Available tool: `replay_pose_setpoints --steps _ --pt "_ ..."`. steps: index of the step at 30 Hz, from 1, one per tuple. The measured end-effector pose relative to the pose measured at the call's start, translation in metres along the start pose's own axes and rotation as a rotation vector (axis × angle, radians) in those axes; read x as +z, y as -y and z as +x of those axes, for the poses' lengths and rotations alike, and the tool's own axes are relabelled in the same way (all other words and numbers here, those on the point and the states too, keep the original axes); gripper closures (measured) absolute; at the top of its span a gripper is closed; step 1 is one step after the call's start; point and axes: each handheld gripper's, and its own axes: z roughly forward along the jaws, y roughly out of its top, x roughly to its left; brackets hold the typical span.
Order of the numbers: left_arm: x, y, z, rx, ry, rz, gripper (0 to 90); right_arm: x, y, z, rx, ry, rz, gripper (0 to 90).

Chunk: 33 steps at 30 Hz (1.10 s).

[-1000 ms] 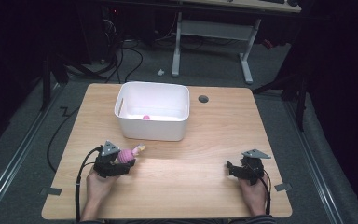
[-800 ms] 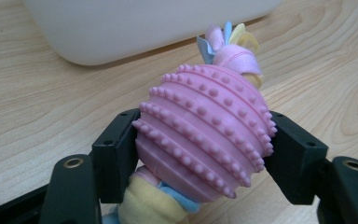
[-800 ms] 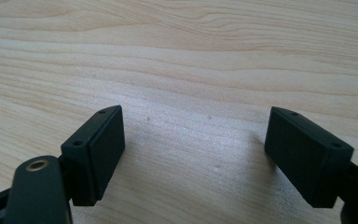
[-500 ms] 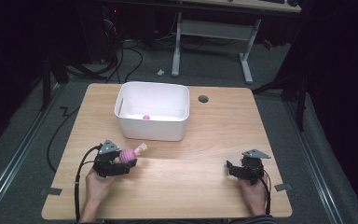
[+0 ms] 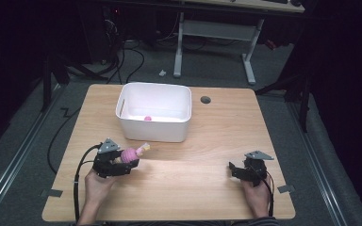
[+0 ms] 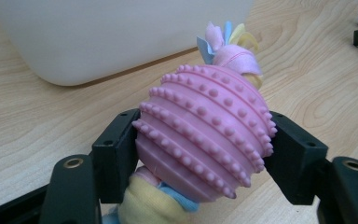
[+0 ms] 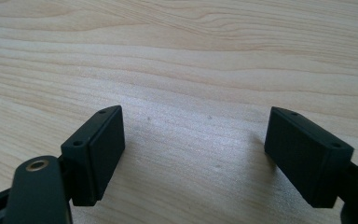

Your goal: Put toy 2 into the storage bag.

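The left gripper (image 5: 121,162) has its jaws clamped on the pink toy (image 6: 205,133), a knobbly ball with soft pastel cloth knots sticking out at both ends. Compared with a second ago, the toy sits a touch higher and closer to the white bin (image 5: 154,112) in the high view; the change is small, but it reads as a lift off the worktop (image 5: 207,141). From the left gripper view the ball is squeezed squarely between the two black pads, one on each flank, with the bin wall looming just beyond and the wood passing beneath it. The grip looks unchanged across the three moments, firm and centred.

The right gripper (image 5: 241,170) lies near the front right of the worktop, in the same spot as before, its jaws wide apart with nothing but bare wood between them.

A small pink thing (image 5: 147,118) already lies in the bin. My guess is the toy is headed there too: it is off the surface, near the bin's front wall, and needs to clear the rim before release.
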Motion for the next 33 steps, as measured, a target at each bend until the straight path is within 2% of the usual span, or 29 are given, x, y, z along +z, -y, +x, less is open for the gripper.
replay_pose_setpoints --steps 8,17,33 --pt "-0.007 -0.007 -0.001 -0.008 0.019 -0.022 33.2 0.000 0.000 0.000 -0.001 0.000 0.000 20.1" --pt "-0.017 -0.015 -0.004 -0.005 -0.001 -0.058 33.4 0.000 0.000 0.000 0.000 0.000 0.000 20.1" --pt "-0.035 -0.042 -0.004 -0.003 0.019 -0.084 33.4 0.000 0.000 0.000 0.000 0.000 0.000 20.1"
